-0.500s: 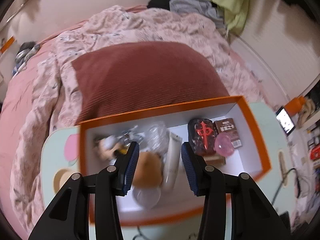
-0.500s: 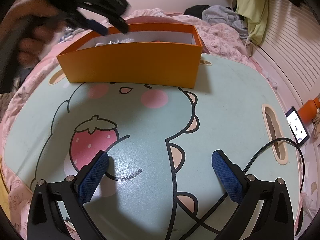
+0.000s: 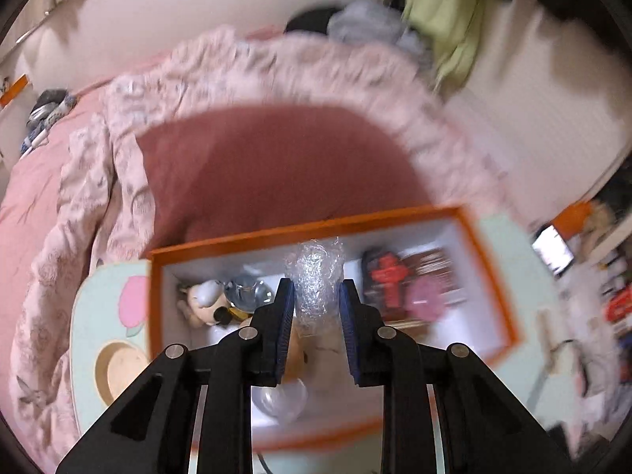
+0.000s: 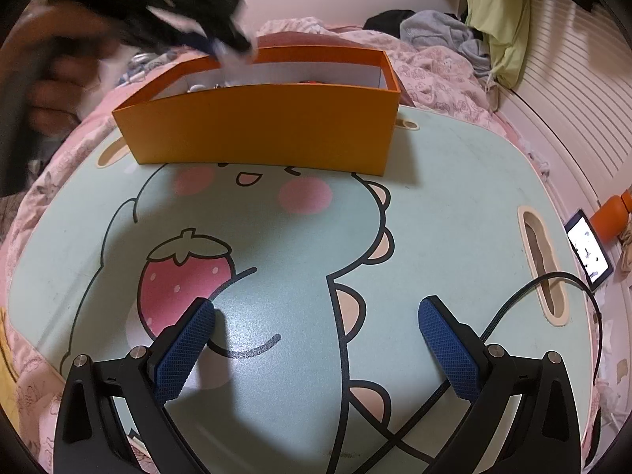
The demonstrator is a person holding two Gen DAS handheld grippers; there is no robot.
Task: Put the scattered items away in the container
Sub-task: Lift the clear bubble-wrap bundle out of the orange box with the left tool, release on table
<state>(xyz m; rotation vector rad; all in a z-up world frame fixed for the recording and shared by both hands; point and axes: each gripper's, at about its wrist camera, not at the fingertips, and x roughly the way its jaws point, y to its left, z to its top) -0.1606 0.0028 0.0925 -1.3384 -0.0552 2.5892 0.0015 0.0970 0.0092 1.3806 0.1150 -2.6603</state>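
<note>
The orange box (image 3: 316,229) stands on the pale green table, and my left gripper (image 3: 316,288) hangs over its white inside, shut on a crumpled piece of clear bubble wrap (image 3: 316,264). A plush toy (image 3: 205,300), a red-and-black item (image 3: 387,276), a pink piece (image 3: 424,300) and a clear cup (image 3: 280,399) lie in the box. From the right wrist view the orange box (image 4: 260,126) is at the table's far side, with the left gripper (image 4: 221,39) blurred above its rim. My right gripper (image 4: 316,312) is open over the cartoon-printed tabletop (image 4: 276,237), holding nothing.
A black cable (image 4: 533,296) loops across the table's right side near a handle slot (image 4: 541,264). A lit phone (image 4: 588,252) and an orange bottle (image 4: 616,213) lie off the right edge. A maroon pillow (image 3: 276,166) and pink bedding lie behind the box.
My left gripper's jaws have narrowed onto the bubble wrap and lifted it from among the items in the box; that view is now blurred. The right gripper has stayed put.
</note>
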